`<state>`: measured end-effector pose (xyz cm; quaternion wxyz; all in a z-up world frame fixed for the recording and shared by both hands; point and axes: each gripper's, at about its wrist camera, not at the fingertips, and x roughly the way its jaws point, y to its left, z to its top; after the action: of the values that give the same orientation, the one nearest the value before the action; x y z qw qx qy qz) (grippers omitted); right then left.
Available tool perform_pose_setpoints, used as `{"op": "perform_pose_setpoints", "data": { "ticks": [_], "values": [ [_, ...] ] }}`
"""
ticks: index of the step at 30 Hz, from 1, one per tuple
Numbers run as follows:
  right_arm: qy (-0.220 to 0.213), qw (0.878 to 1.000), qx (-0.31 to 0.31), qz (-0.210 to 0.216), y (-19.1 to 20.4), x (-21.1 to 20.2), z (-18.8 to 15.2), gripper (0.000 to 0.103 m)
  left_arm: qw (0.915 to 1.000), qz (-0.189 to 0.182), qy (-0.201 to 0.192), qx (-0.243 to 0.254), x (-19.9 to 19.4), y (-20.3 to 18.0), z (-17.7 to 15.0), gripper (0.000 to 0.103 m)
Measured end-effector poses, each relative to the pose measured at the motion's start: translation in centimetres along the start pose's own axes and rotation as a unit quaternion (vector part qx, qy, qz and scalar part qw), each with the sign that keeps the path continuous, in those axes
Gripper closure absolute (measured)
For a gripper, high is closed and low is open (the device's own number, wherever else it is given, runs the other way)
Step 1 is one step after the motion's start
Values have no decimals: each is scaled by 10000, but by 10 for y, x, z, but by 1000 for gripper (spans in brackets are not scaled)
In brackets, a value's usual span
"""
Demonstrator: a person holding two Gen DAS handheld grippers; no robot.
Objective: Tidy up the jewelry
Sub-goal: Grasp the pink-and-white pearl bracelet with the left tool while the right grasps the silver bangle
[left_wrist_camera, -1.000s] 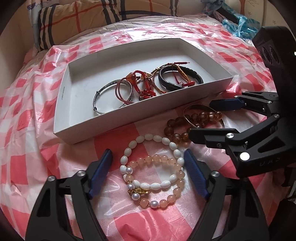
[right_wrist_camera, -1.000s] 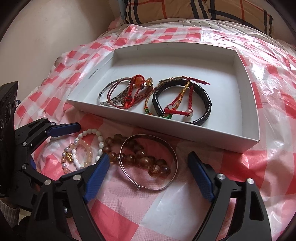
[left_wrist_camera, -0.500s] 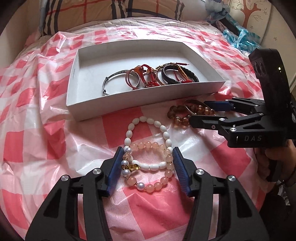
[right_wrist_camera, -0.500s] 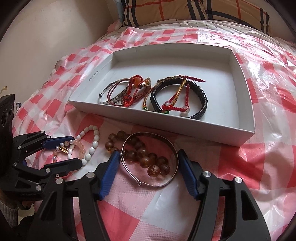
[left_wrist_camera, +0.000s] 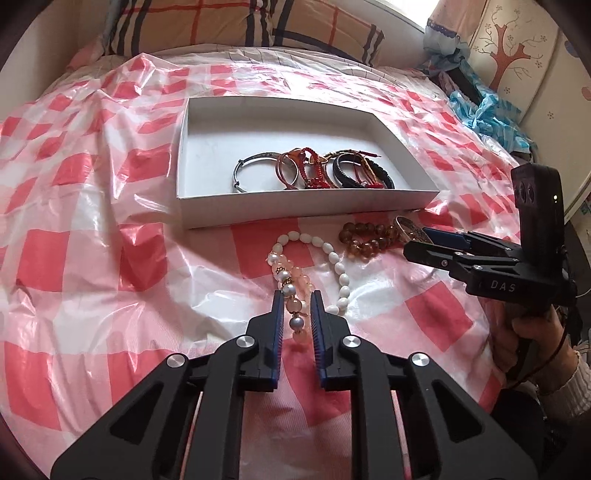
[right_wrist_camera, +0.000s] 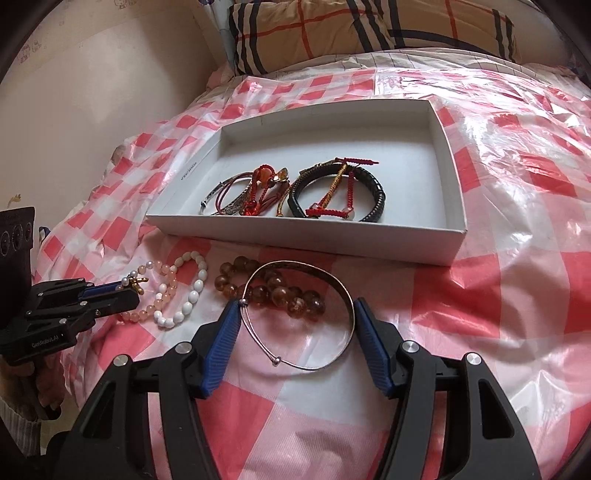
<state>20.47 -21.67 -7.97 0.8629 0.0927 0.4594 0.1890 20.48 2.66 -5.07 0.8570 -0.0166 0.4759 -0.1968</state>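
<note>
A white box (left_wrist_camera: 306,212) (right_wrist_camera: 306,232) on the bed holds several bracelets. In front of it lie a pink bead bracelet (left_wrist_camera: 295,295) (right_wrist_camera: 164,291), a white bead bracelet (left_wrist_camera: 334,258) (right_wrist_camera: 192,295), a brown bead bracelet (left_wrist_camera: 364,236) (right_wrist_camera: 280,295) and a silver bangle (right_wrist_camera: 332,280). My left gripper (left_wrist_camera: 296,299) is shut on the pink bead bracelet. My right gripper (right_wrist_camera: 297,310) has closed in around the silver bangle, its pads touching both sides of the ring; it also shows in the left wrist view (left_wrist_camera: 421,243).
A red and white checked plastic sheet (left_wrist_camera: 92,221) covers the bed. A plaid pillow (right_wrist_camera: 369,29) lies behind the box. A wall (right_wrist_camera: 74,92) stands to the left, and blue plastic (left_wrist_camera: 487,114) lies at the far right.
Both grippers pulled back and closed. The left one shut on the pink bead bracelet and squeezed it narrow. The right one narrowed onto the silver bangle.
</note>
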Motion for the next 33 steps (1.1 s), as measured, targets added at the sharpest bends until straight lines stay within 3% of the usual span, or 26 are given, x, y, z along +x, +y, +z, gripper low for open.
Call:
{"op": "perform_pose_setpoints", "data": {
  "ticks": [14,26,33],
  "values": [
    [-42,9999,-39,-136,3,-20,-17,42,9999,117,-64,44,-5,-18,-1,96],
    [-425,9990,-7,-129,5,-54,-16,42,9985,67,-440,322,-42,-44,11,96],
    [-630,9980,-60,-65,10,-69,-11,42,9970,284,-569,435,-48,-52,16,96]
  ]
}}
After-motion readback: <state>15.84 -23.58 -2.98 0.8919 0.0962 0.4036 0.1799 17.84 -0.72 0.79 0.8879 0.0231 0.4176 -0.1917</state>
